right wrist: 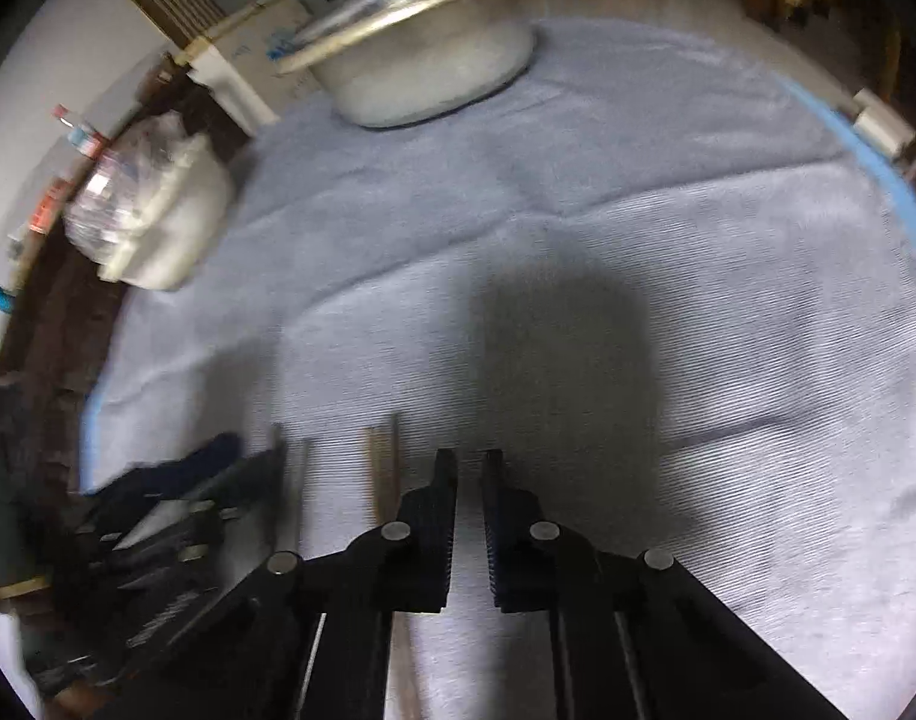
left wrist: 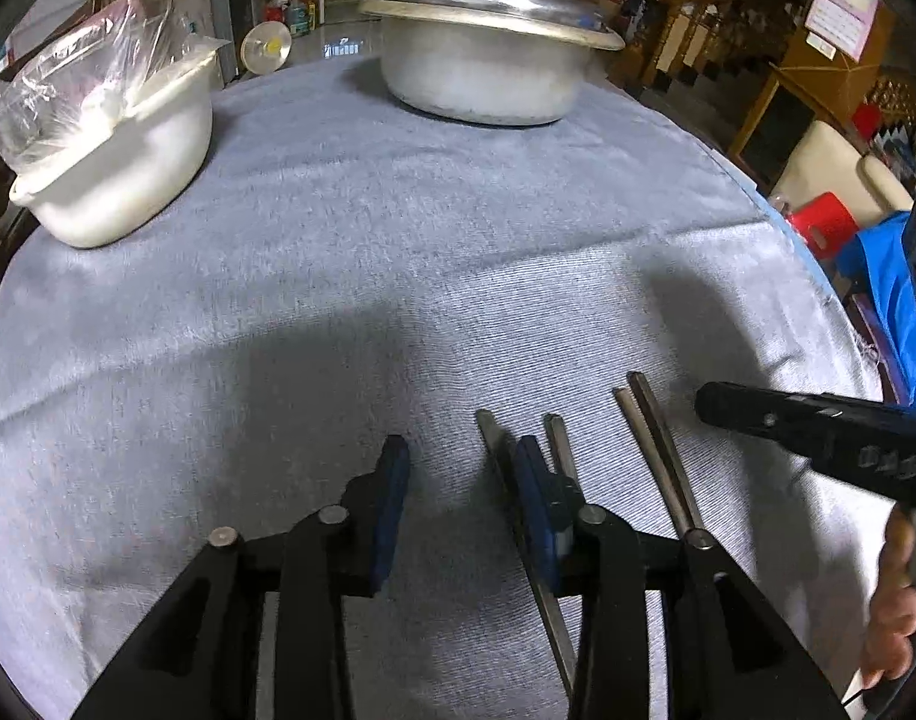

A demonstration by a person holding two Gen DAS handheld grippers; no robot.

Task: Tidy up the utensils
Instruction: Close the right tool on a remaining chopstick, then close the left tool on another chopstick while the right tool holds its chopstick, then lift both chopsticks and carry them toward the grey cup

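Note:
Several metal chopsticks lie side by side on the grey-blue tablecloth, ends pointing away. My left gripper is open and empty; its right finger sits over one chopstick. My right gripper hovers low over the cloth with its jaws nearly together and nothing between them. It shows in the left wrist view at the right of the chopsticks. In the blurred right wrist view the chopsticks lie just left of my right gripper.
A lidded metal pot stands at the far side of the table. A white plastic tub holding a clear bag stands at the far left. The table edge runs down the right, with furniture beyond.

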